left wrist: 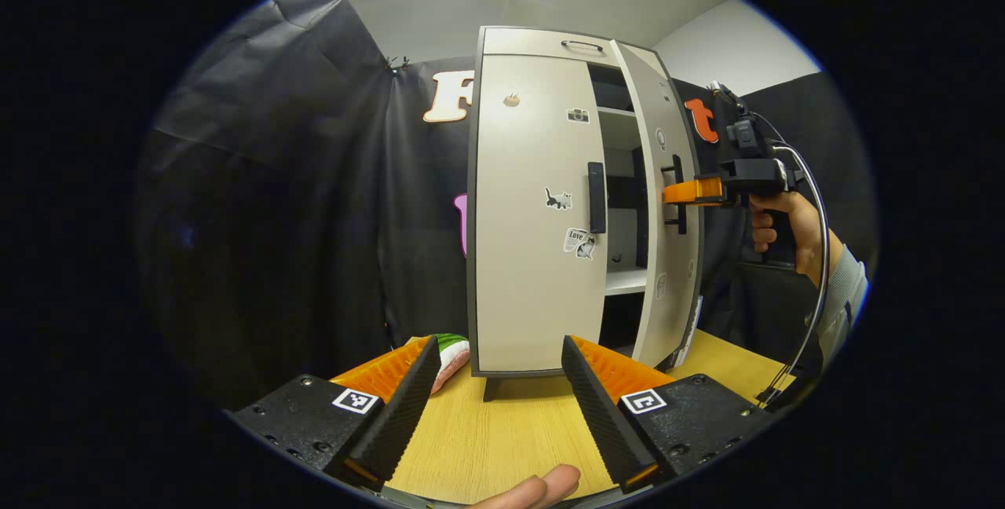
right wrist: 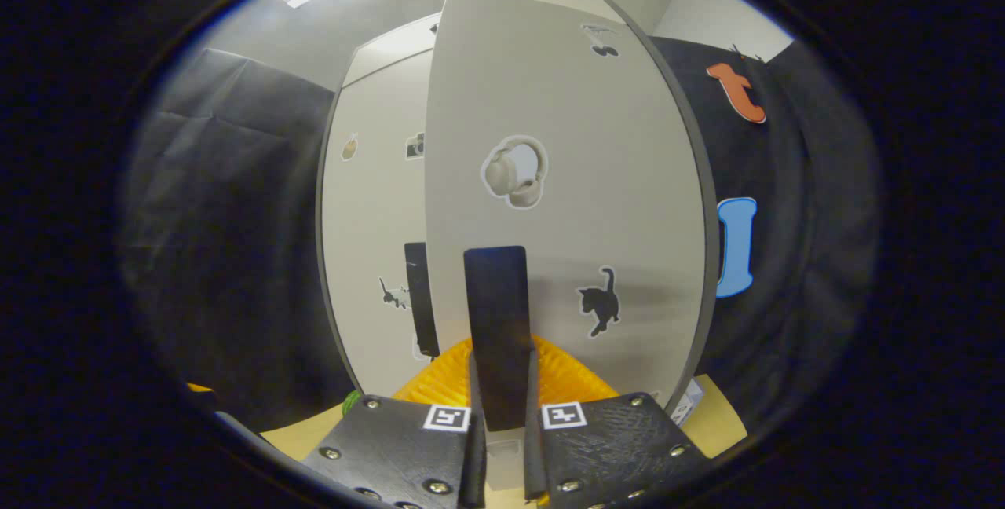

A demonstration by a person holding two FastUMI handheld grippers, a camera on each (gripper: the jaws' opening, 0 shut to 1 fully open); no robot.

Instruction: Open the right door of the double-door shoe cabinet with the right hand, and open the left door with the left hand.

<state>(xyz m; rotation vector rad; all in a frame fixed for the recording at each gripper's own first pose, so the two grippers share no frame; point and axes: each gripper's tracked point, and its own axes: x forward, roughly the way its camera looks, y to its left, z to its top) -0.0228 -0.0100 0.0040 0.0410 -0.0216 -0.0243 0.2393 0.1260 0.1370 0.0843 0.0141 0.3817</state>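
The shoe cabinet [left wrist: 542,203] stands upright on the wooden tabletop [left wrist: 502,434], straight ahead of the left gripper [left wrist: 498,383], whose jaws are spread wide with nothing between them; beyond the gap lies the cabinet's foot and its left door [left wrist: 534,258], which sits flush and closed, its dark vertical handle [left wrist: 597,197] above and slightly right of the jaws. The right door [left wrist: 663,210] is swung partway out, showing white shelves [left wrist: 626,281] inside. In the left gripper view, the right gripper [left wrist: 681,192] reaches in from the right, held by a hand [left wrist: 785,230], its tips at that door's handle. In the right gripper view, the jaws of the right gripper [right wrist: 500,415] are clenched on the right door handle [right wrist: 497,328], 1 finger on each side of the dark bar, which rises directly between them. A green and pink item [left wrist: 453,356] lies just left of the cabinet's base, beyond the left finger.
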